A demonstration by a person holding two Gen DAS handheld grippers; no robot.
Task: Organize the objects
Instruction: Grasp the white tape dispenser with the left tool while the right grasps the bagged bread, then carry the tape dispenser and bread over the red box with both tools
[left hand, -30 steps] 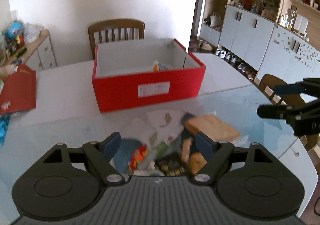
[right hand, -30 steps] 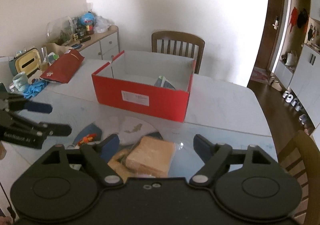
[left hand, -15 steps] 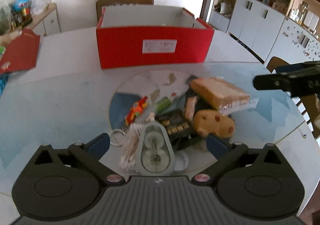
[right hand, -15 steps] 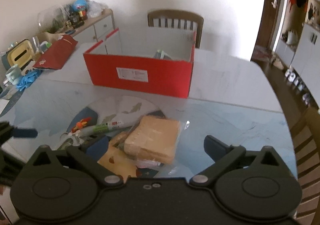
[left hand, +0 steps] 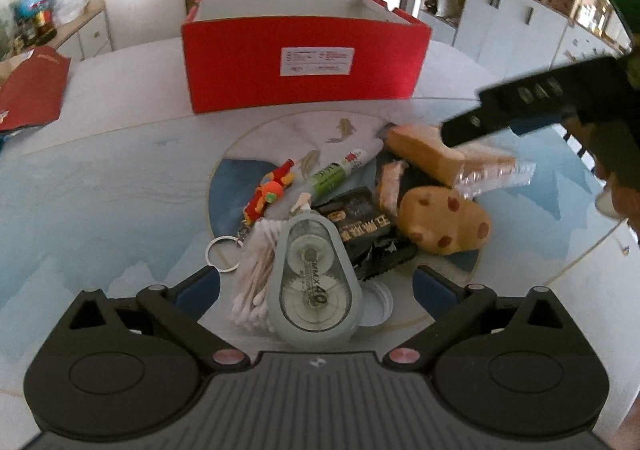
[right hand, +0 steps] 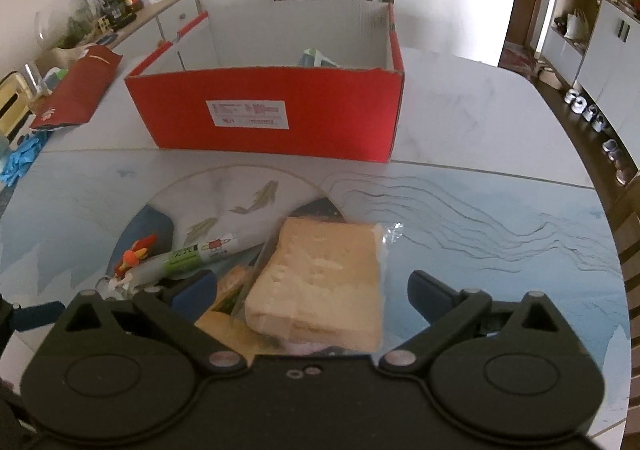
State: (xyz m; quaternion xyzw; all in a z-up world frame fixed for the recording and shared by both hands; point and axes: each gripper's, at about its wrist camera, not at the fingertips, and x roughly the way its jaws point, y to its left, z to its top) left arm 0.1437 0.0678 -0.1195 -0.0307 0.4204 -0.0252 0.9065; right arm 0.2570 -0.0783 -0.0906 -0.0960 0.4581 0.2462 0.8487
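Clutter (left hand: 344,206) is heaped on the table (right hand: 480,210); one item is seen in the red box (right hand: 276,106). Both grippers, left (left hand: 316,286) and right (right hand: 312,290), are held wide open, empty.

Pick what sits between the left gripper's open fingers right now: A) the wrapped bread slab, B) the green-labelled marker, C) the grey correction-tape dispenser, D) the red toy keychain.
C: in the left wrist view the grey correction-tape dispenser lies centred in front of the left gripper, whose jaws stand wide open on either side of it. The wrapped bread slab lies further off to the right.
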